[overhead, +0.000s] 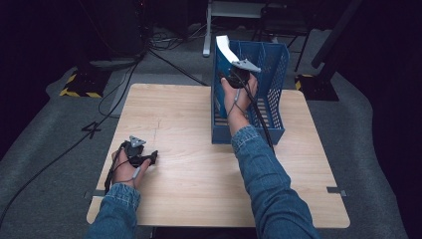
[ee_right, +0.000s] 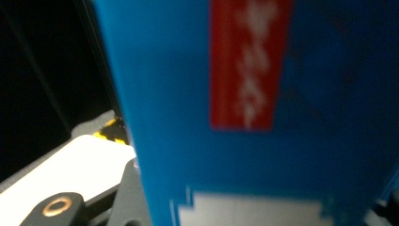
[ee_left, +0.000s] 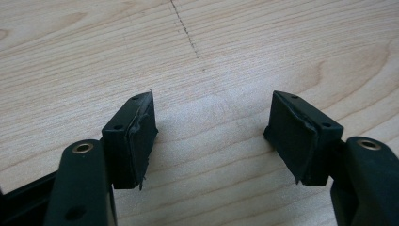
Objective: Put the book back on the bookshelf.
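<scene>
The right claw [overhead: 238,69] is up at the near left corner of the blue file rack [overhead: 272,94], which stands upright on the far right part of the wooden surface [overhead: 199,164]. It is clenched on a flat blue book [overhead: 224,50] with a white edge showing in the high view; the book sticks up and tilts to the left above the rack's rim, its lower part inside or just at the rack's left wall. In the right gripper view the book [ee_right: 263,117] sits right against the camera, badly blurred, with a red label [ee_right: 247,66] bearing pale lettering and a white patch low down; it looks like a cover, though the blur makes that hard to say for sure. One side of the right claw shows at the lower left of that view, pressed against the book.

The left claw [overhead: 144,158] rests on the near left part of the surface, well apart from the rack. In the left gripper view the left claw [ee_left: 211,136] is released, its two black pads [ee_left: 136,136] spread wide with bare wood grain between them and a faint dotted line [ee_left: 186,30] running across the surface beyond.
</scene>
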Demonstrator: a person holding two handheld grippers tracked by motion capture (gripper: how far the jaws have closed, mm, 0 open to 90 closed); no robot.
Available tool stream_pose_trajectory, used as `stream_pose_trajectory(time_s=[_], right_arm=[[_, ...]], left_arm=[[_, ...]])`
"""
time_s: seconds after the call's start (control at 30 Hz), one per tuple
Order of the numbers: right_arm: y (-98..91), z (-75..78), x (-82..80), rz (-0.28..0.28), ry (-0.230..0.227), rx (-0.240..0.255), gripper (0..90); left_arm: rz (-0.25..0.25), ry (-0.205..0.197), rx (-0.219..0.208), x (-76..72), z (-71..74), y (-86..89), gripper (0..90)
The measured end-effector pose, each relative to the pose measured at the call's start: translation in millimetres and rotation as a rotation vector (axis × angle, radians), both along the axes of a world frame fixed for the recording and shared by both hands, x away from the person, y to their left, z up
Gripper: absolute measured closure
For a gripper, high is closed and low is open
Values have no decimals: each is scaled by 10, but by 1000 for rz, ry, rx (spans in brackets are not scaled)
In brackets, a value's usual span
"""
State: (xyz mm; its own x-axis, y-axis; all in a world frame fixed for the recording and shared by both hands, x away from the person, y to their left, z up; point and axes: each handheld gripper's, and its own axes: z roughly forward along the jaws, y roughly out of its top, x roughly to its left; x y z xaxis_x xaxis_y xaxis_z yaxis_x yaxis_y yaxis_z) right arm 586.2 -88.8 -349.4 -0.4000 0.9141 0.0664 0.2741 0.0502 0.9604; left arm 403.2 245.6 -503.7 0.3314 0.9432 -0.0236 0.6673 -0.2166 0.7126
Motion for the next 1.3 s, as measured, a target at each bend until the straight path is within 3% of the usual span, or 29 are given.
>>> stream_pose_trajectory(time_s=[0.2, 0.4, 0.67, 0.8, 0.93, 1.17, 1.3], right_arm=[[72, -96, 14, -8, 21, -67, 603], [111, -241, 41, -15, 56, -96, 602], [84, -341, -23, -29, 30, -105, 598], [127, -405, -96, -54, -10, -96, 596], [126, -414, -63, -65, -13, -83, 596], [160, -392, -23, -71, -2, -103, 588], [106, -376, -54, -58, -10, -120, 510]], left_arm=[[0, 0, 0, 0, 0, 0, 332], [-2, 1, 1, 3, 1, 0, 332], [-2, 0, 0, 9, -1, -3, 328], [-2, -1, 1, 10, -1, -4, 328], [-2, -1, 2, 11, -1, -3, 328], [-1, -1, 1, 11, -1, -4, 329], [-2, -1, 1, 2, -1, -5, 329]])
